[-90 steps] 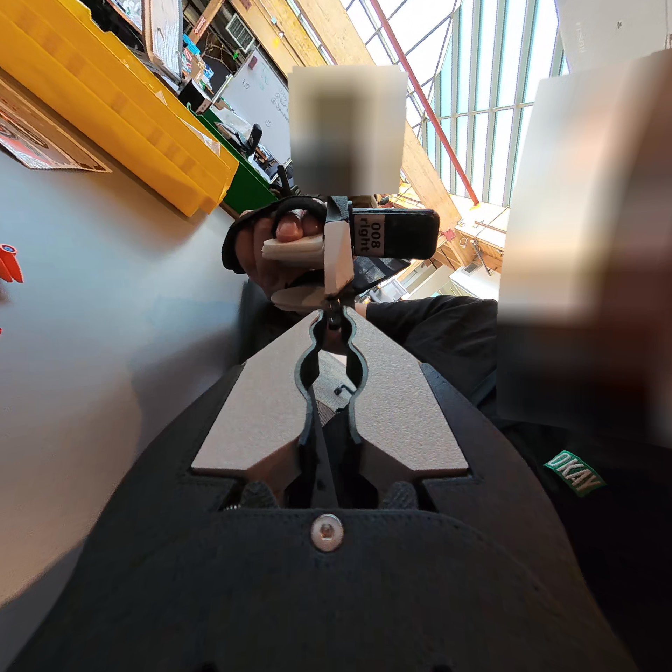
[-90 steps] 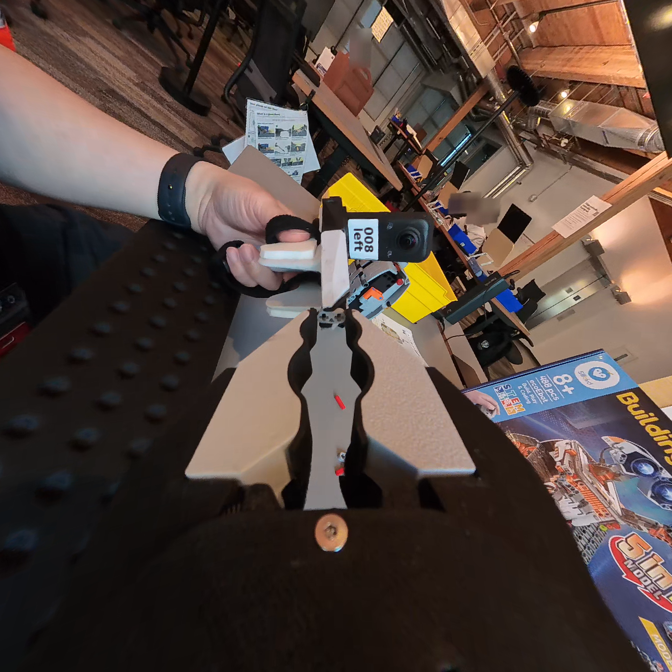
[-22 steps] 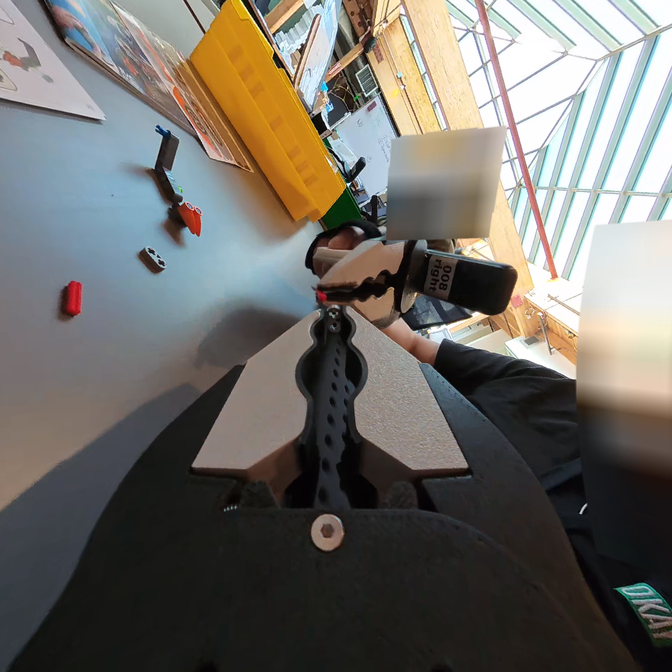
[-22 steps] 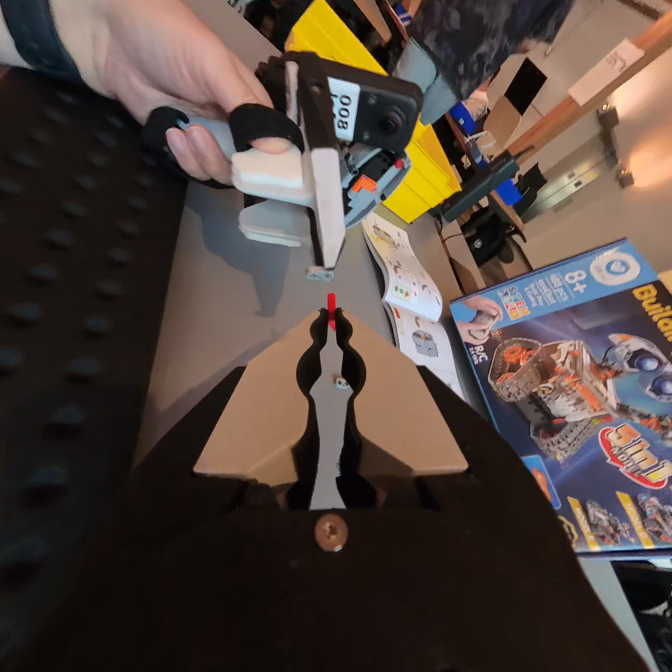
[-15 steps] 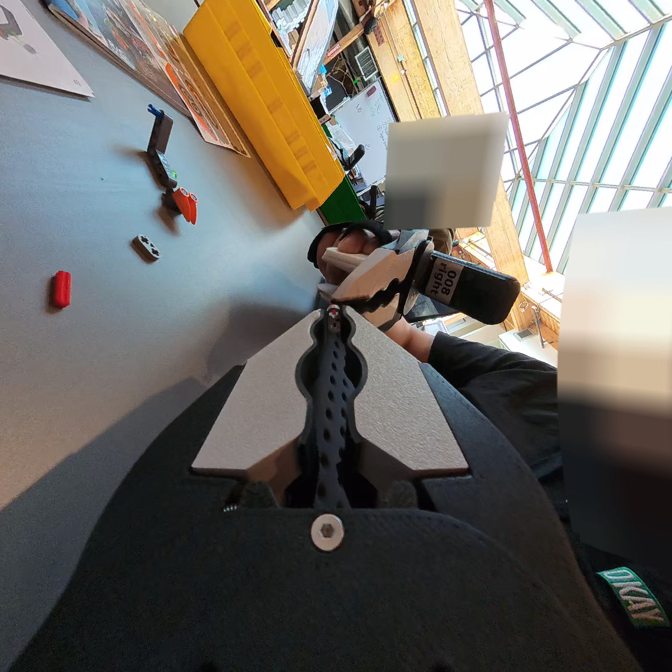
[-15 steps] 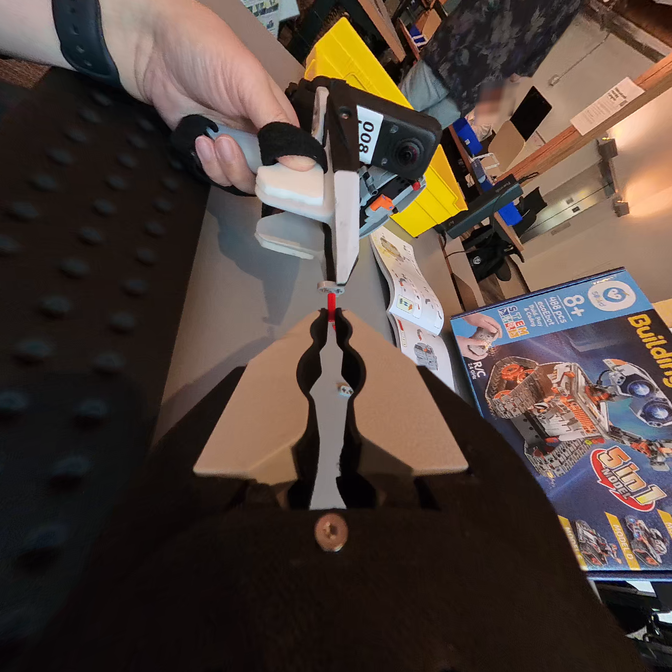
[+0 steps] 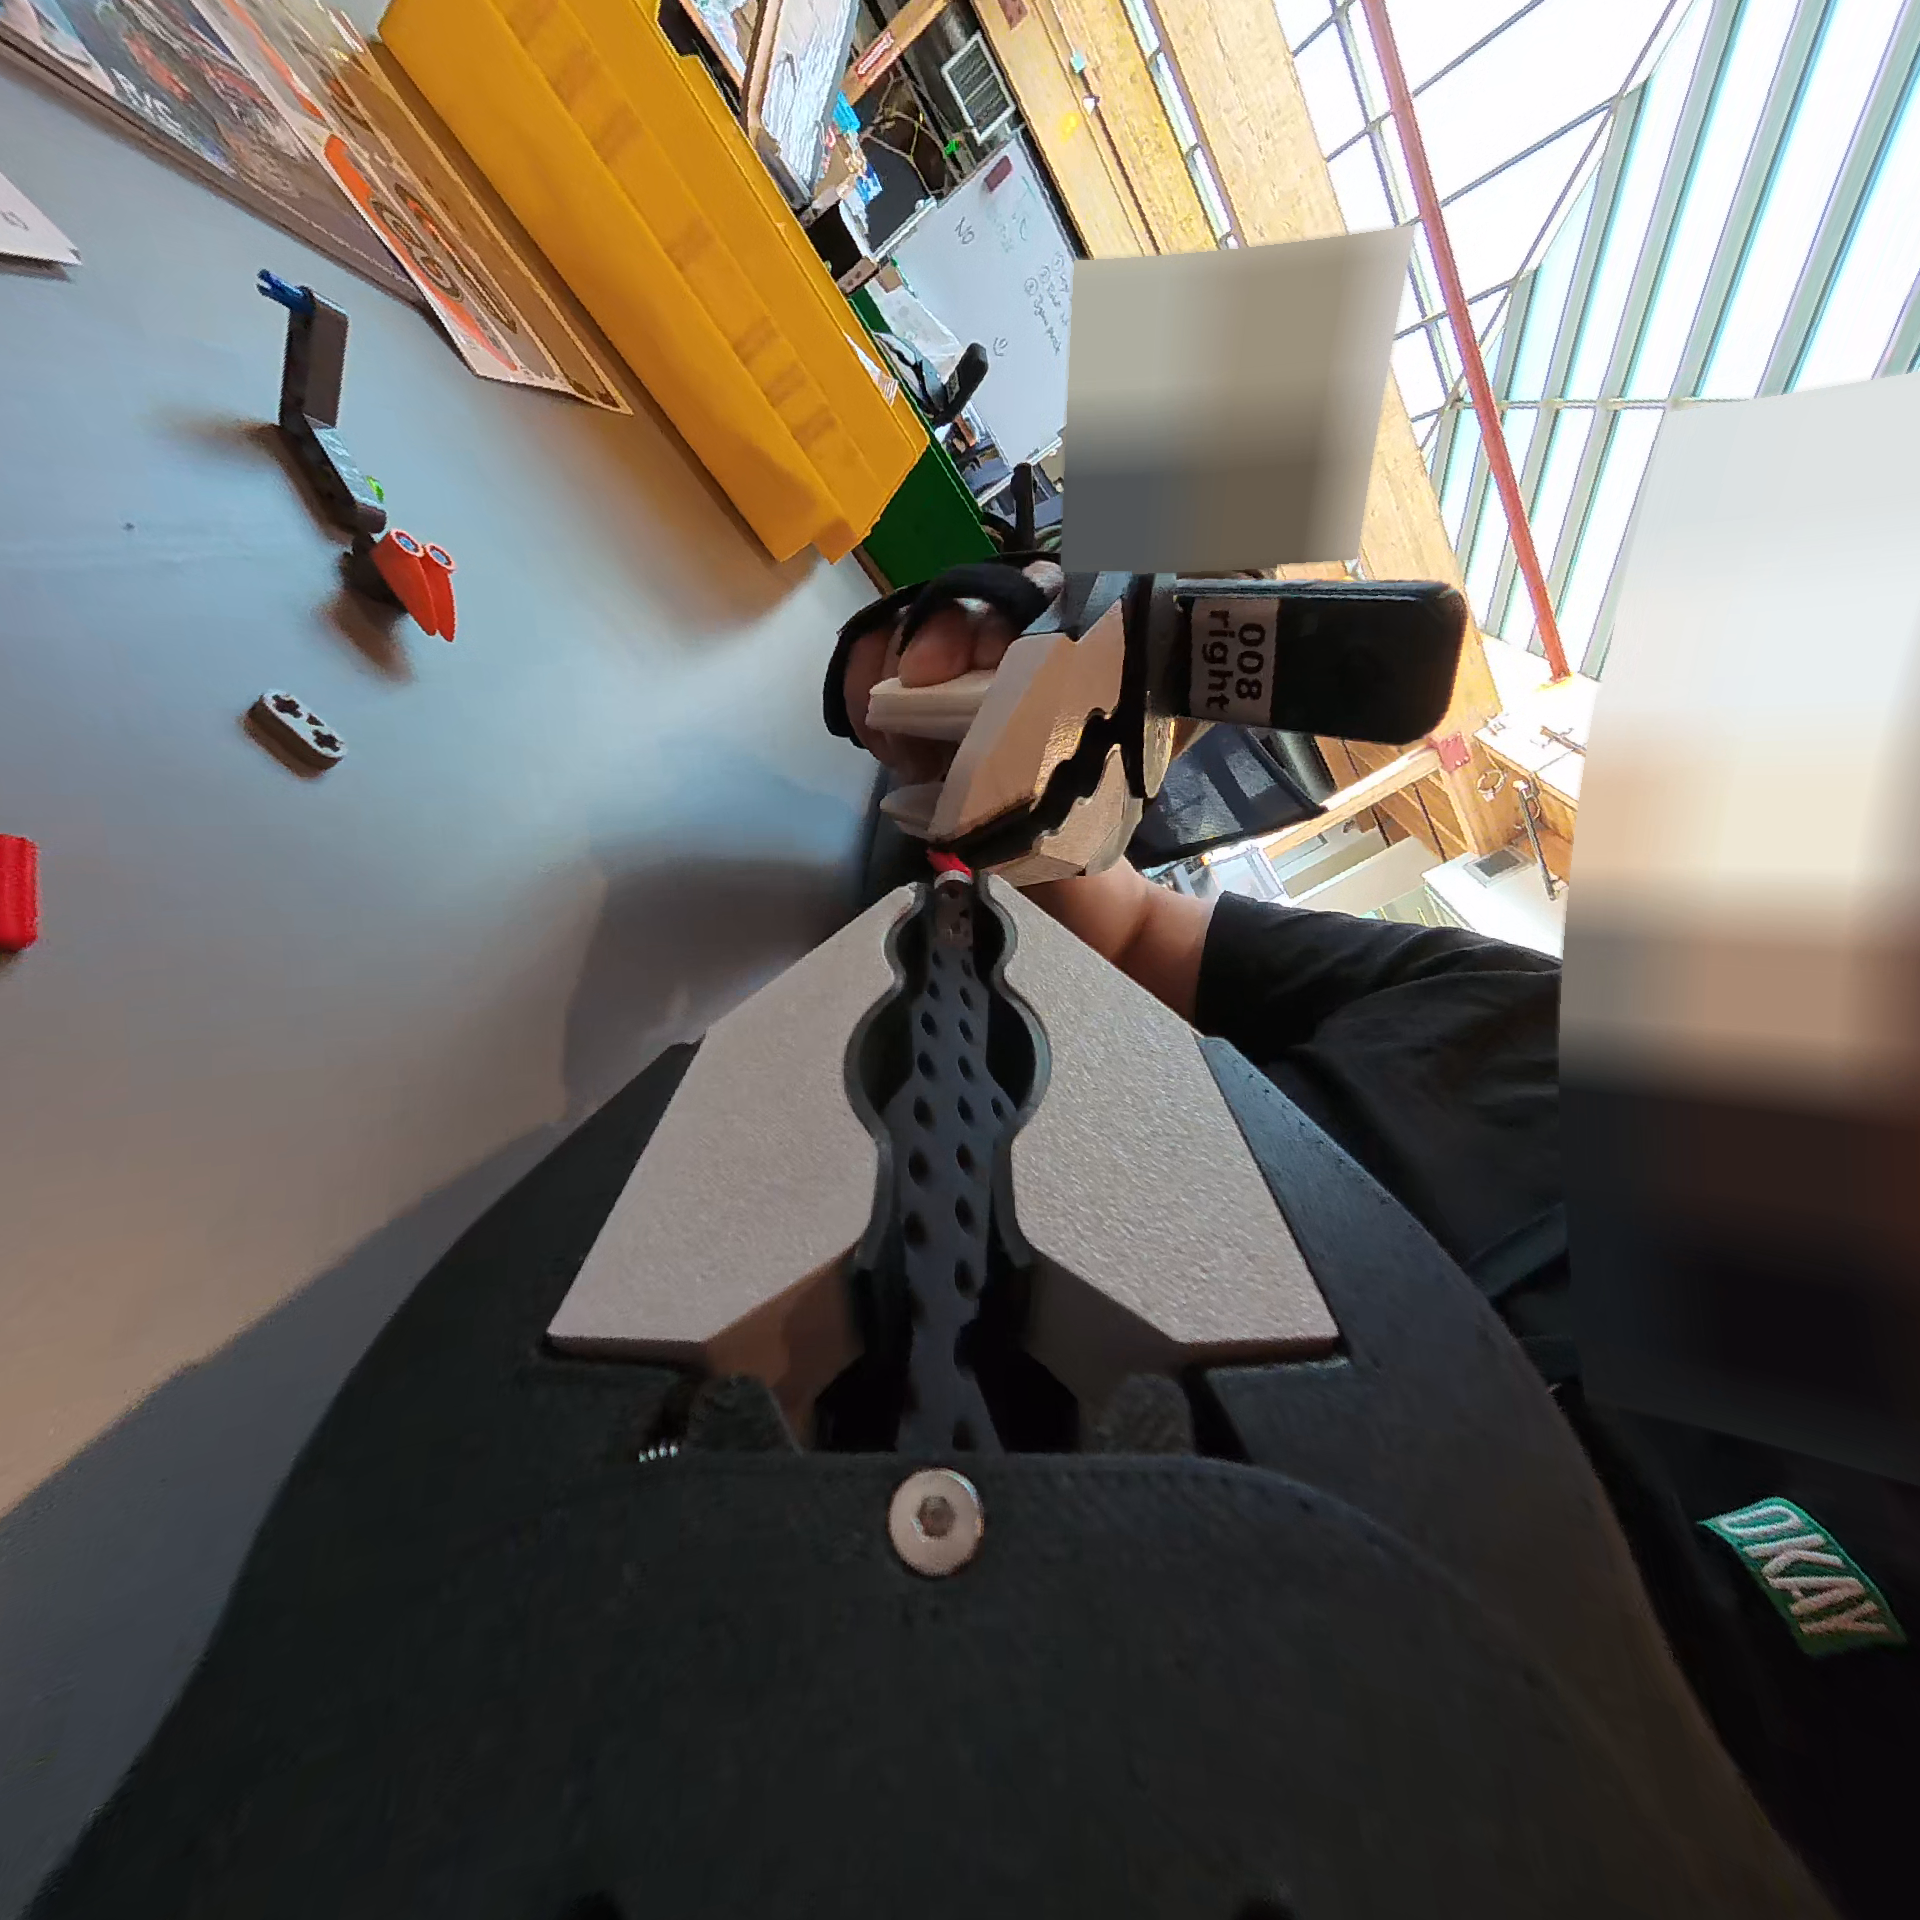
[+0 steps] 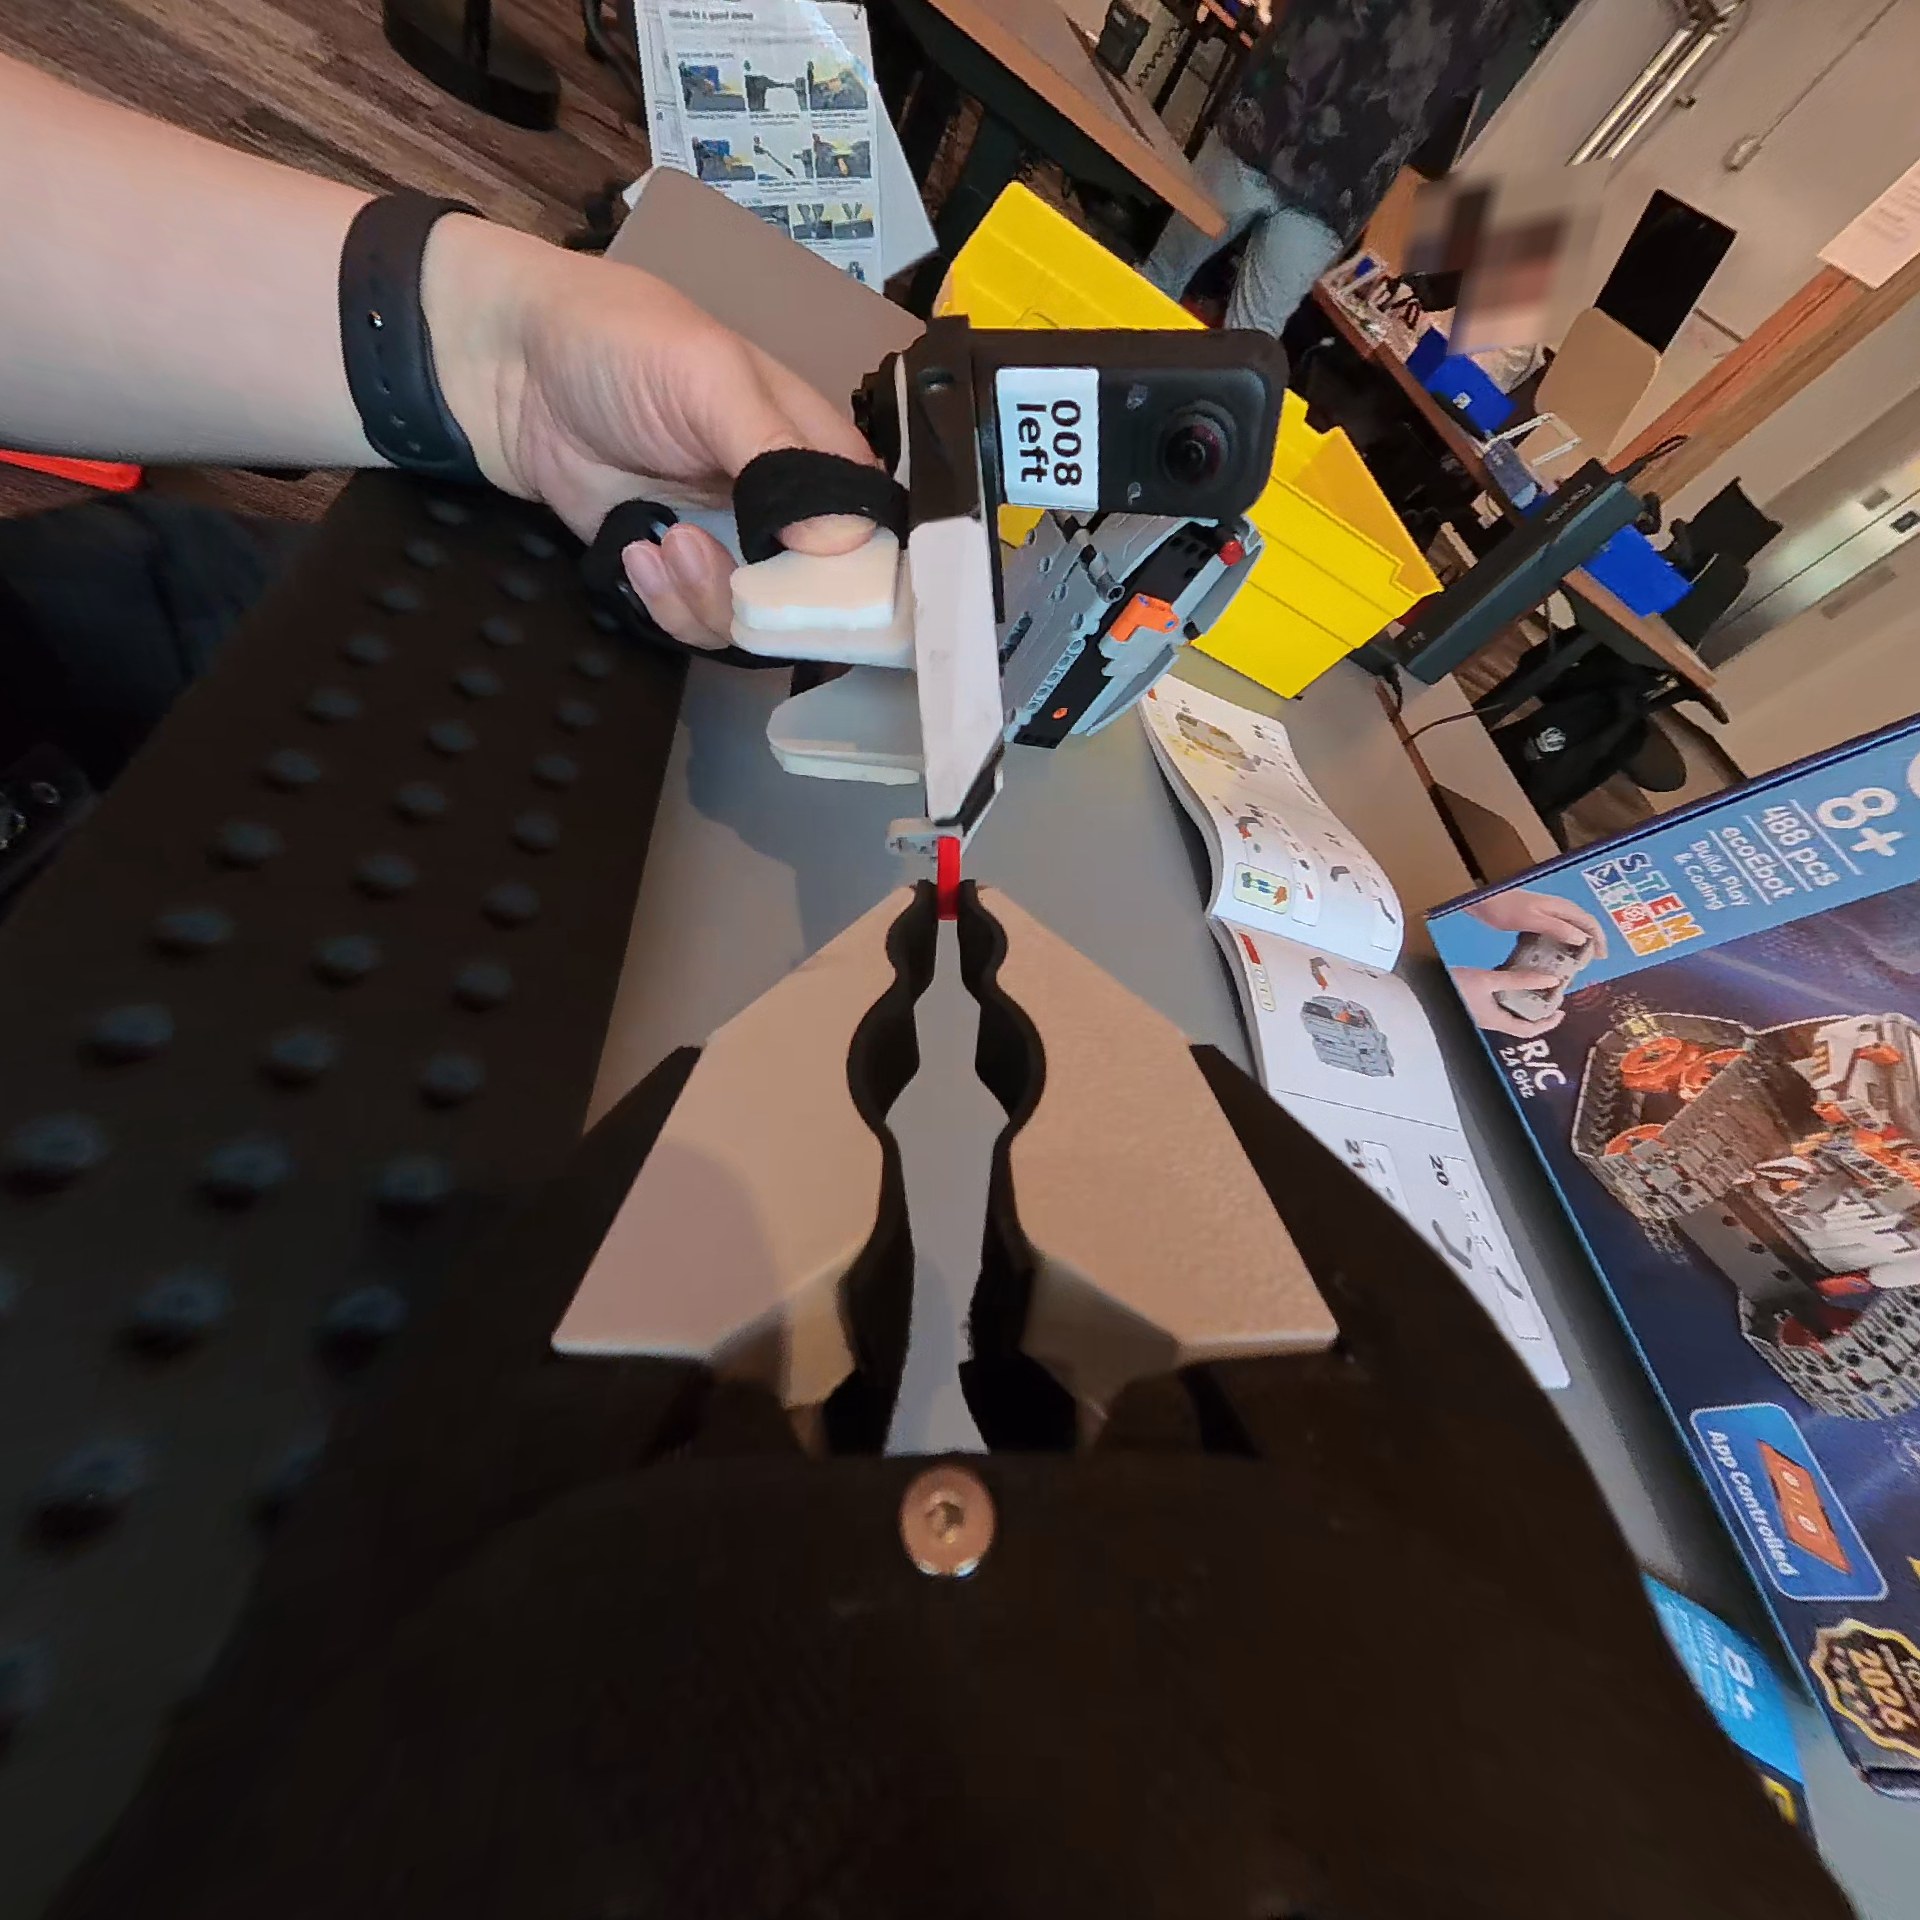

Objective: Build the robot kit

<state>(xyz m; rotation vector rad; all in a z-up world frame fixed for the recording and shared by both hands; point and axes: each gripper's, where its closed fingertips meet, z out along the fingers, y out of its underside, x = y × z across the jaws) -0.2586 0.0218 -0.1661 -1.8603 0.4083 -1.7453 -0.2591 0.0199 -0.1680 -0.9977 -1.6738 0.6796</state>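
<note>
1. Grey tabletop (image 8: 790, 790) runs under both of our grippers, in a workshop with a glazed roof overhead and wooden beams.
2. Our right gripper (image 8: 948, 902) has its fingers pressed nearly together at the tips, pinching a small red pin (image 8: 948, 878) that stands out past them.
3. Our left gripper (image 7: 951, 902) is likewise pinched at the tips, onto a small grey piece (image 8: 914, 837); in the right wrist view that piece sits at the far end of the red pin, touching it.
4. Both grippers meet tip to tip above the table, with each hand (image 8: 623, 416) wrapped round its handle just behind.
5. Behind the left gripper, in the right wrist view, a grey and black block model (image 8: 1122, 644) with an orange part lies on the table.
6. Right of it lie an open instruction booklet (image 8: 1320, 966) and, beside that, a blue toy box (image 8: 1714, 1091) reaching the picture's edge.
7. A yellow bin (image 7: 665, 260) lines the far table edge.
8. In the left wrist view, loose parts lie well apart from the grippers: a dark assembly with orange tips (image 7: 416, 582), a grey two-hole piece (image 7: 296, 732), and a red piece (image 7: 16, 891) at the picture's edge.
9. Bare tabletop lies between those parts and our grippers.
</note>
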